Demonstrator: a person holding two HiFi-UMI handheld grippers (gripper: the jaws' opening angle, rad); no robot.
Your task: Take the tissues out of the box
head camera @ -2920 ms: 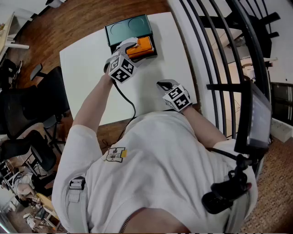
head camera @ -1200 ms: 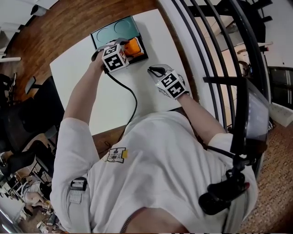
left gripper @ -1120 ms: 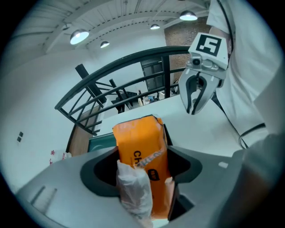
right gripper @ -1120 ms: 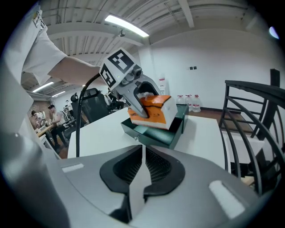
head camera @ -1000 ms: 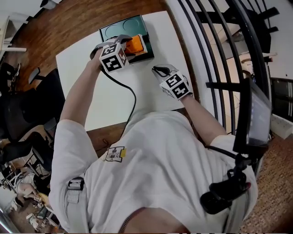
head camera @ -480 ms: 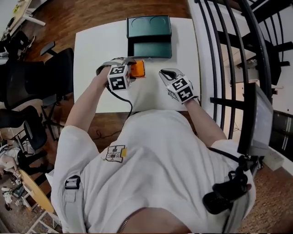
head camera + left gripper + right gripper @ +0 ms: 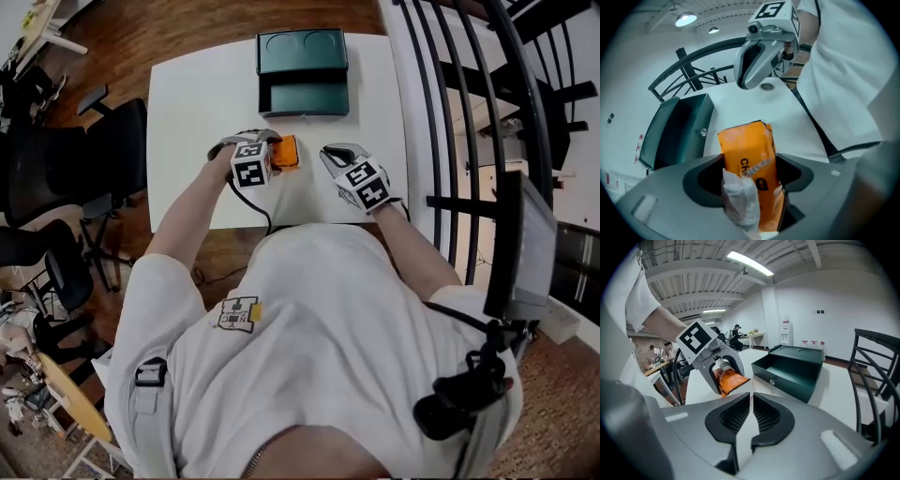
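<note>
An orange tissue pack (image 7: 288, 151) sits between the jaws of my left gripper (image 7: 274, 148), just above the white table (image 7: 197, 112) near its front edge. In the left gripper view the pack (image 7: 750, 164) stands upright in the jaws, whose pads press its sides while the jaws are opening slightly. The dark green box (image 7: 302, 98) lies open at the far edge with its lid (image 7: 302, 49) folded back and its tray bare. My right gripper (image 7: 336, 152) hovers just right of the pack, shut, with nothing in it. In the right gripper view its jaws (image 7: 751, 418) face the pack (image 7: 729, 378).
Black office chairs (image 7: 56, 159) stand left of the table. A black railing (image 7: 469, 94) runs along the right side. A black cable (image 7: 253, 211) trails from the left gripper over the table's front edge.
The left gripper has lifted the orange pack out of the green box and drawn it back toward the table's near edge. The right gripper has stayed beside it.
</note>
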